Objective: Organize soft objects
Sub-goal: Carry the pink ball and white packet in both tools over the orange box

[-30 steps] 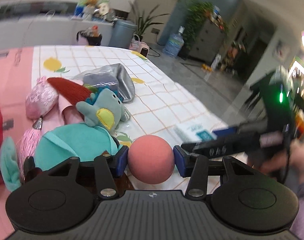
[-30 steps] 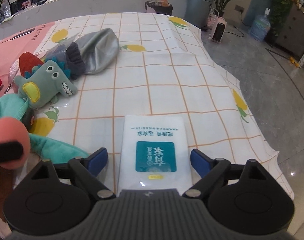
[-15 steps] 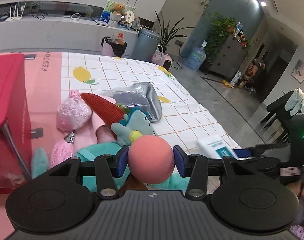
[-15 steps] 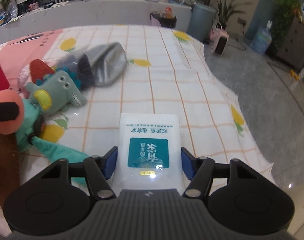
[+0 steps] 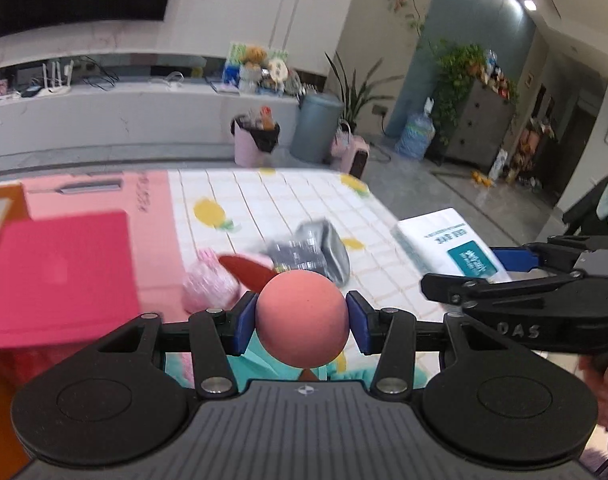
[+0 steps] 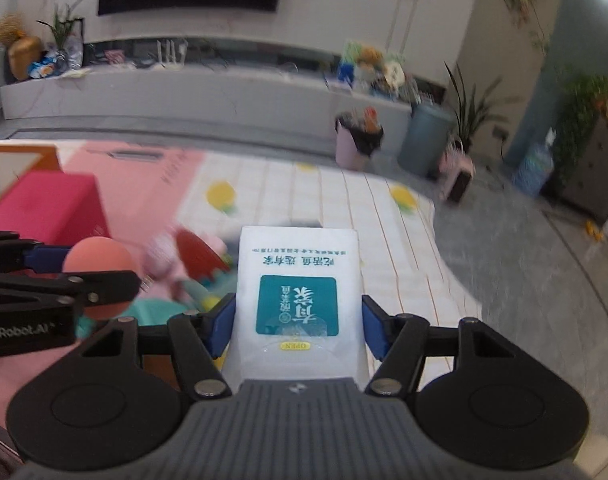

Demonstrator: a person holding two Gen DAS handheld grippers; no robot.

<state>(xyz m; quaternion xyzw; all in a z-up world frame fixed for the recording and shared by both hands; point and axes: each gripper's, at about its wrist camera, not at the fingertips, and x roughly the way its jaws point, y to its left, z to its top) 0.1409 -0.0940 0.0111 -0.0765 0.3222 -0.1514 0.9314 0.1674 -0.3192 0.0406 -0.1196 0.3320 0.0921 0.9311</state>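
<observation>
A: Two loads up at once. Biggest thing first: red box (image 5: 60, 272) at far left on the surface (image 5: 296, 204), lid side blurred. Likely the drop spot, my guess only.

B: Agreed, guess. Next down in size?

A: White tissue pack (image 6: 298, 300), teal label. Right gripper (image 6: 298, 322) has just been closing on it, and now both blue pads sit on the pack's sides. It's off the surface, held out over the checked cloth.

B: Soft pack, so it squashes. Advice?

A: Keep the squeeze as is, don't crush. Pack sticks far out past the pads, so it may droop or swing; carry it level, no sharp wrist turns.

B: Then the toys?

A: Pile stays on the surface below: teal plush (image 5: 264, 364) under the left gripper, silver-grey pouch (image 5: 323, 250), pink fluffy thing (image 5: 210, 290), red plush piece (image 5: 248, 272). All blurred, can't tell more.

B: Smallest?

A: Pink foam ball (image 5: 302, 320). Left gripper (image 5: 302, 322) pinches it between both pads, about half spread, ball centred. It's in the air above the pile.

B: Risk?

A: Round and springy, can pop out if the grip loosens or tilts. Also the two grippers are near each other in the left wrist view, so space them before moving to the box. I'd drop the ball first since the left side is closer to the box, then the pack. Open only once over the box.
</observation>
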